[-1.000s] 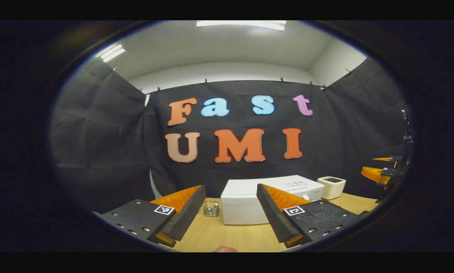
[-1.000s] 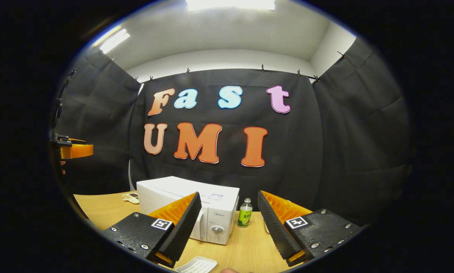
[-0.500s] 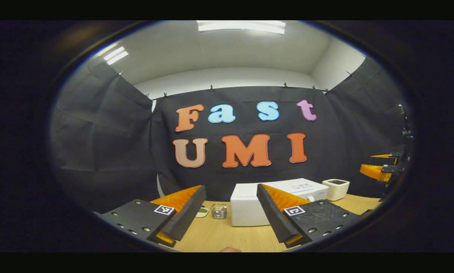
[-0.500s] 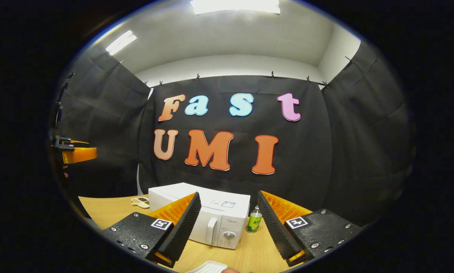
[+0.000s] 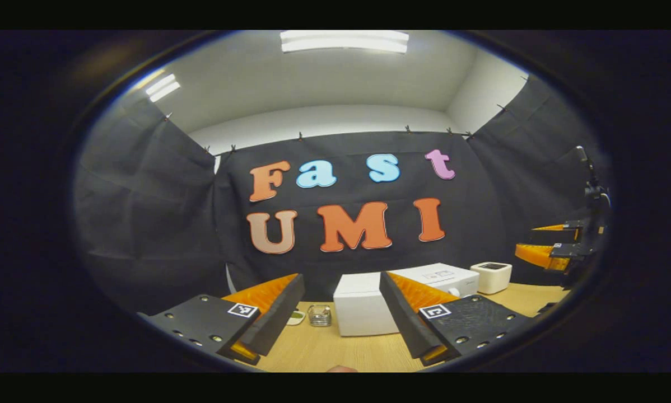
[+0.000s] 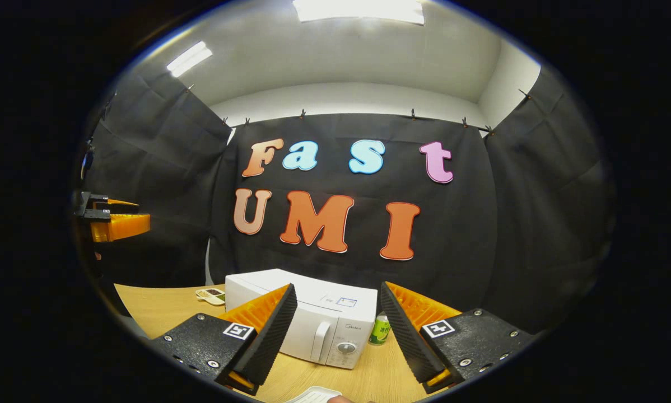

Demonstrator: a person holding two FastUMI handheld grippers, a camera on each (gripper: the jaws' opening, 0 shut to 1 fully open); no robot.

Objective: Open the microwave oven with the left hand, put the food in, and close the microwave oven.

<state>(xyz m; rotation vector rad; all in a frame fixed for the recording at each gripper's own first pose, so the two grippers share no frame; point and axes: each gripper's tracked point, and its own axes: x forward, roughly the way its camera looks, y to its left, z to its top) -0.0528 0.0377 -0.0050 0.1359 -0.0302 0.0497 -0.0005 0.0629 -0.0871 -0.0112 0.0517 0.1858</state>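
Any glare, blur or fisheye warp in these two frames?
Left gripper view: sharp; ceiling light bright, not washing out the microwave; walls bow outward. Right gripper view: ceiling light blown out; microwave handle and dial crisp; table edge curves.

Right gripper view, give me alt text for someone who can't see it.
A closed white microwave sits on a wooden table, seen between the fingers of the open right gripper. A green bottle stands beside the microwave, and the left gripper hangs at far left.
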